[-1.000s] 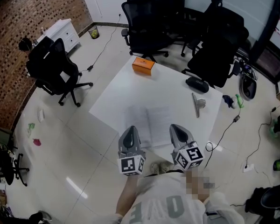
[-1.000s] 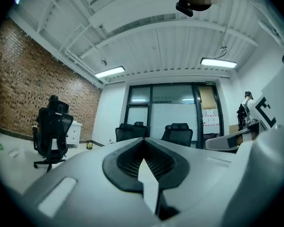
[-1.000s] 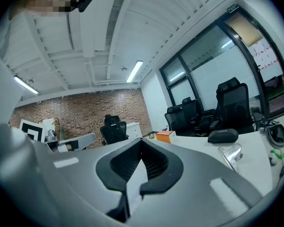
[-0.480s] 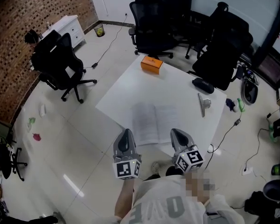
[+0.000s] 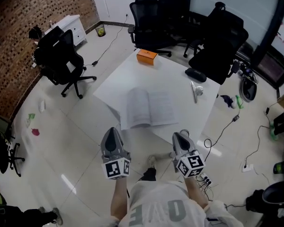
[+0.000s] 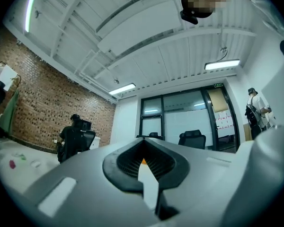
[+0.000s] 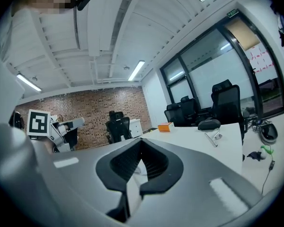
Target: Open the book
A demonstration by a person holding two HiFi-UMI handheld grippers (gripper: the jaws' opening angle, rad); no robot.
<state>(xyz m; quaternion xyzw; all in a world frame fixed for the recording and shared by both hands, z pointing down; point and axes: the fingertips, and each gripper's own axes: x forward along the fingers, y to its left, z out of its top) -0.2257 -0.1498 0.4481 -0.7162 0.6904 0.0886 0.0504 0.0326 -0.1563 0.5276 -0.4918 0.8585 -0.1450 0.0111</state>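
The book (image 5: 149, 109) lies open on the white desk (image 5: 175, 74), pages up, close to the near edge and well apart from the orange box (image 5: 146, 56) at the far corner. The left gripper (image 5: 112, 132) and right gripper (image 5: 180, 137) hang over the floor, short of the desk, each with its jaws closed together on nothing. The opening looks done. The sensible course now is to keep both grippers clear of the pages, since a brush at that near edge could flip a leaf or drag the book off.
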